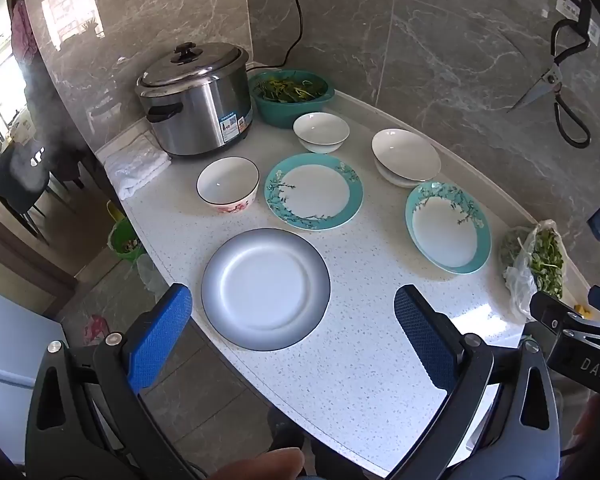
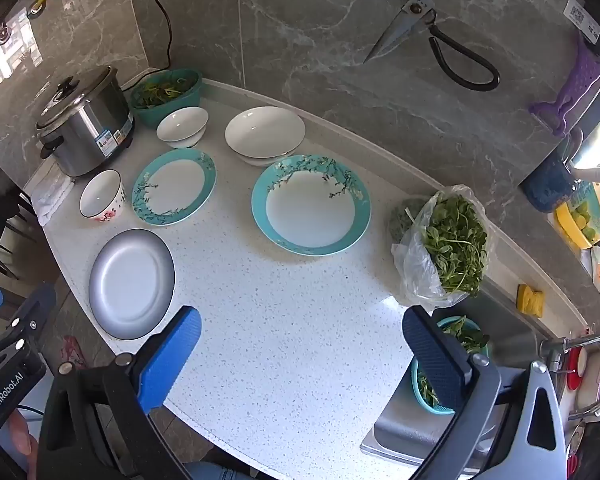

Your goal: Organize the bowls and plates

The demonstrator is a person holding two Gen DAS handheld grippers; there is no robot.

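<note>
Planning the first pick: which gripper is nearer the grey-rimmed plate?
Left. The left gripper hangs right over the grey-rimmed plate, its fingers open. The right gripper is off to the plate's right, over bare counter.

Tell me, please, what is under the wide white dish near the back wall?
The wide white dish rests on another white dish, of which only the front rim shows. Whether more pieces lie beneath, or anything sits between them, cannot be seen because the top dish covers it.
</note>
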